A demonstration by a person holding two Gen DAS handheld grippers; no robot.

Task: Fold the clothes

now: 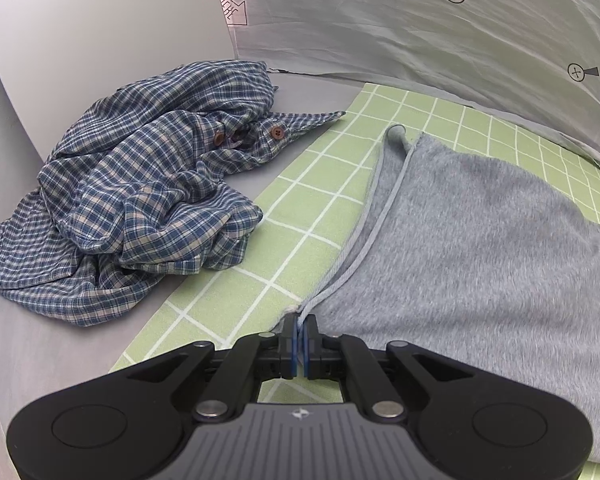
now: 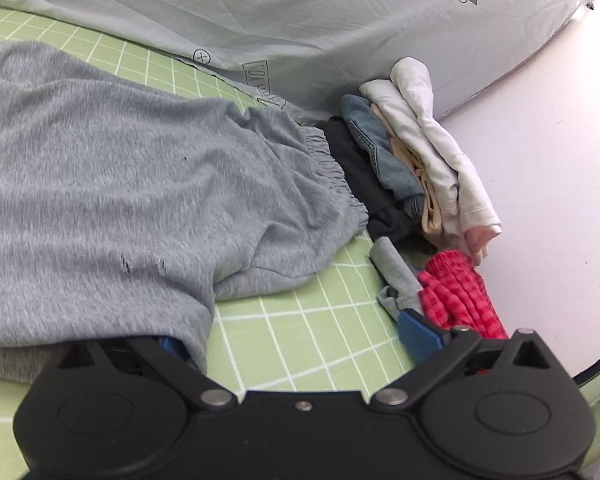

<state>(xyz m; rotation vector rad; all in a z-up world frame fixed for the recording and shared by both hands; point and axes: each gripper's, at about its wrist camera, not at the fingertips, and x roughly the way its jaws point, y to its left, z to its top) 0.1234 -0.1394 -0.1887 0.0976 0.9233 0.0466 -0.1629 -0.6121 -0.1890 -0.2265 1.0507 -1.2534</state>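
Sweatpants (image 1: 480, 240) on mat (image 1: 300, 216), crumpled shirt (image 1: 140, 200) left, folded stack (image 2: 412, 168) right.

I am in a home, on a bed: a green checked sheet (image 1: 320, 184), a big pale pillow (image 2: 340, 20), and clothes piled (image 2: 420, 152) at its edge.
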